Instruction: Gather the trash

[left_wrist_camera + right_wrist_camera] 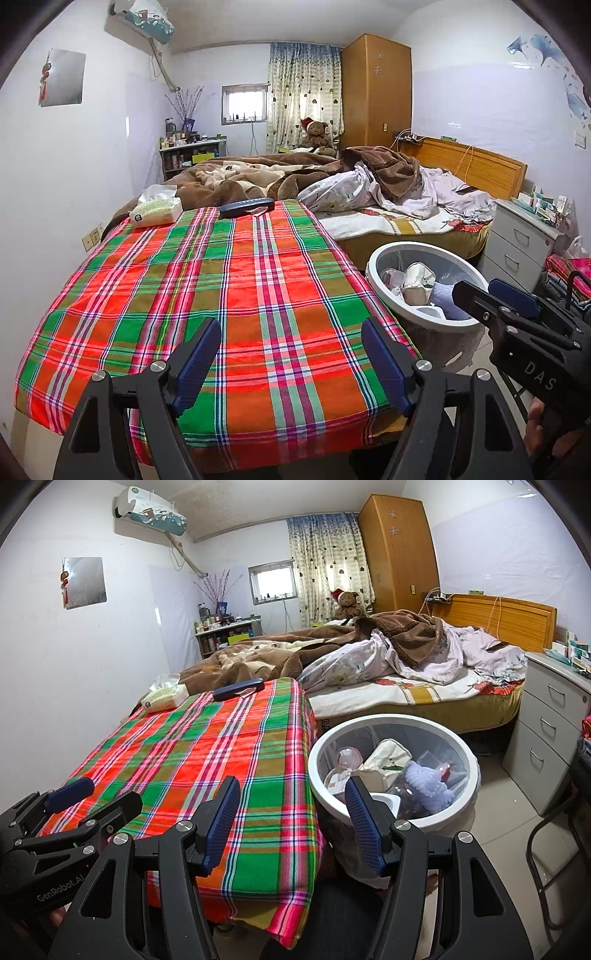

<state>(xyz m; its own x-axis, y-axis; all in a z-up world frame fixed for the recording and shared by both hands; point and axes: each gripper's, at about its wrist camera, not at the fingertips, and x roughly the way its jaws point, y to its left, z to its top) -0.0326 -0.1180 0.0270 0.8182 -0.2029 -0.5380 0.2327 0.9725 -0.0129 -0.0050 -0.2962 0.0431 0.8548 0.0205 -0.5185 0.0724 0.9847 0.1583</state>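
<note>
A white round trash bin (417, 245) (388, 720) stands on the floor at the right of a table with a plaid cloth (240, 295) (207, 746). Inside it lie a cream crumpled bag (388, 757), a purple fuzzy item (428, 779) and clear plastic pieces. At the table's far end sit a tissue pack (157, 212) (164, 698) and a dark case (245, 207) (236, 688) with a small clear wrapper (246, 692) beside it. My left gripper (291, 347) (99, 797) is open over the table's near edge, holding nothing. My right gripper (291, 805) (484, 291) is open above the table corner and bin rim, also holding nothing.
An unmade bed (369, 192) with brown and floral blankets lies behind the table. A grey drawer unit (546, 738) stands to the bin's right, and a black chair frame (546, 849) is at the far right. Tiled floor (495, 812) shows around the bin.
</note>
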